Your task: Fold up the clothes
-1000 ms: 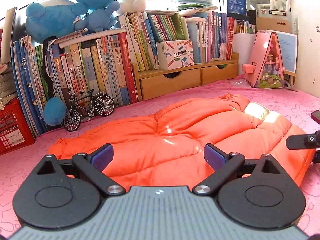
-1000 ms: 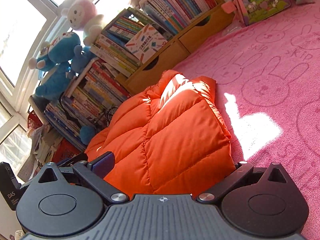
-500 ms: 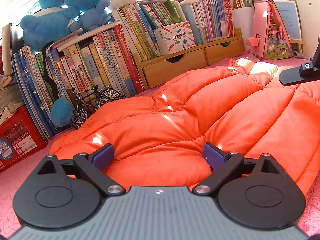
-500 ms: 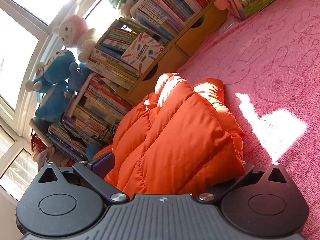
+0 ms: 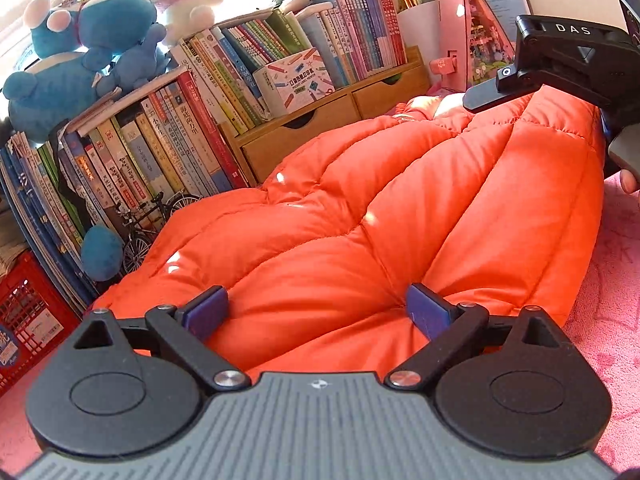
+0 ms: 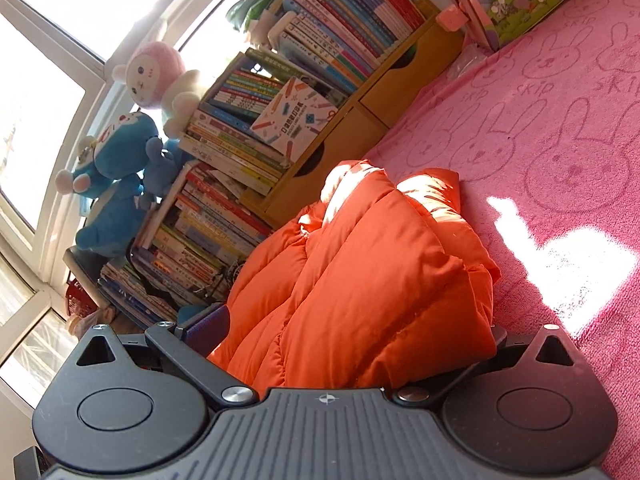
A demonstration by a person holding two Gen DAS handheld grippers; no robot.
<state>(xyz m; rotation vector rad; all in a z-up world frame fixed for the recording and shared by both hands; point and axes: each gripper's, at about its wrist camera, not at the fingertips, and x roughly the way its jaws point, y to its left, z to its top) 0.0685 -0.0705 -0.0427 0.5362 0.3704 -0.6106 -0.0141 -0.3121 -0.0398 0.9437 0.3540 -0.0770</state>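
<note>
1. Orange puffer jacket (image 5: 360, 216): quilted, padded garment lying on the pink rabbit-print bedspread (image 6: 560, 128), its far end towards the wooden drawer unit (image 5: 304, 136) and the rows of books (image 5: 168, 148).
2. Change, left view: one second ago the jacket lay flat and well ahead of the left gripper (image 5: 316, 312); now its near edge bulges up between the blue pads (image 5: 206, 312) and fills most of the view. The gripper has closed in on the hem.
3. Change, right view: the jacket's near corner has risen and bunched. The right gripper (image 6: 352, 344) has tilted further, showing more window and less bedspread.
4. Change, cross view: the right gripper (image 5: 560, 64) was a small dark shape at the left view's right edge; it now stands large at upper right, above the jacket's raised side.
5. Left gripper state: jaws wide apart, with fabric mounded between them and touching the pads. No clamp is made.
6. Right gripper state: jaws spread, with thick fabric filling the gap. The right finger is hidden under cloth, so whether it grips cannot be told.
7. Meaning for the task: judged as the start of a fold, with both grippers set at the near edge, ready to pinch and carry it over.
8. Position: the jacket lies directly ahead of and between both grippers' fingers.
</note>
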